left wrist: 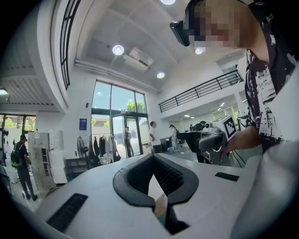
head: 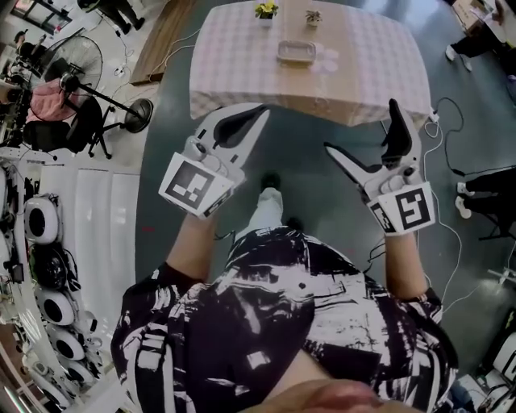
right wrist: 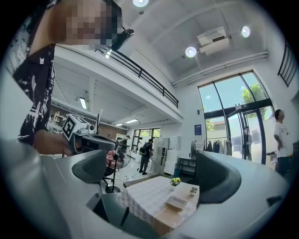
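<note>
I stand a step back from a table covered with a pale checked cloth. My left gripper is held up at the near left corner of the table, its jaws shut together with nothing between them; in the left gripper view its black pads meet at the tips. My right gripper hovers before the table's near right edge, wide open and empty. Between its pads in the right gripper view lie the table and a shallow clear tray. That tray sits mid-table.
A small pot of yellow flowers and a little plant stand at the table's far side. A standing fan and white equipment line the left. Cables trail on the floor at right. Other people stand far off.
</note>
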The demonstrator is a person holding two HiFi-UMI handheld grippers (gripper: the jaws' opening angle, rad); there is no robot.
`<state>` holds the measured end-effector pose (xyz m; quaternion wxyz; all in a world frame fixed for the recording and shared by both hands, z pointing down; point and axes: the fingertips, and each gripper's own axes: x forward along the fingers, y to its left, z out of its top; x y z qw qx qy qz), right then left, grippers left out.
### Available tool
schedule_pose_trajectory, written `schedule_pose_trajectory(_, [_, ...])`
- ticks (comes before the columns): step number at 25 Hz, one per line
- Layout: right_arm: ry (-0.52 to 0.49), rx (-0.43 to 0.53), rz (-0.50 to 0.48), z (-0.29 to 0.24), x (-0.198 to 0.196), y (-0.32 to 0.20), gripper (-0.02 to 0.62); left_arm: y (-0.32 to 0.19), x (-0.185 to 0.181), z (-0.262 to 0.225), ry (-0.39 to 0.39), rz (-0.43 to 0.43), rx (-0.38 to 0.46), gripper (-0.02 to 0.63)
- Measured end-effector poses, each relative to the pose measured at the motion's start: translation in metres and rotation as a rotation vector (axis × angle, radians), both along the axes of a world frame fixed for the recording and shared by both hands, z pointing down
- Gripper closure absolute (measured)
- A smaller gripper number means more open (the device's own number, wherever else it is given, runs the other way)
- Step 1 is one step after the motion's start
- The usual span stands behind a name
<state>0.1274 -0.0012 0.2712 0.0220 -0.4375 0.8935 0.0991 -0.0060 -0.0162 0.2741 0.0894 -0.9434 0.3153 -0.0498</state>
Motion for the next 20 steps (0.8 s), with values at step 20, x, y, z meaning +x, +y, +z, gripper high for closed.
schedule_pose_trajectory(20, [0.05, -0.048, 0.07, 0.009, -0.048, -0.314, 0.021, -0.325, -0.043, 0.012, 0.035, 0.086, -0.036, 0.606])
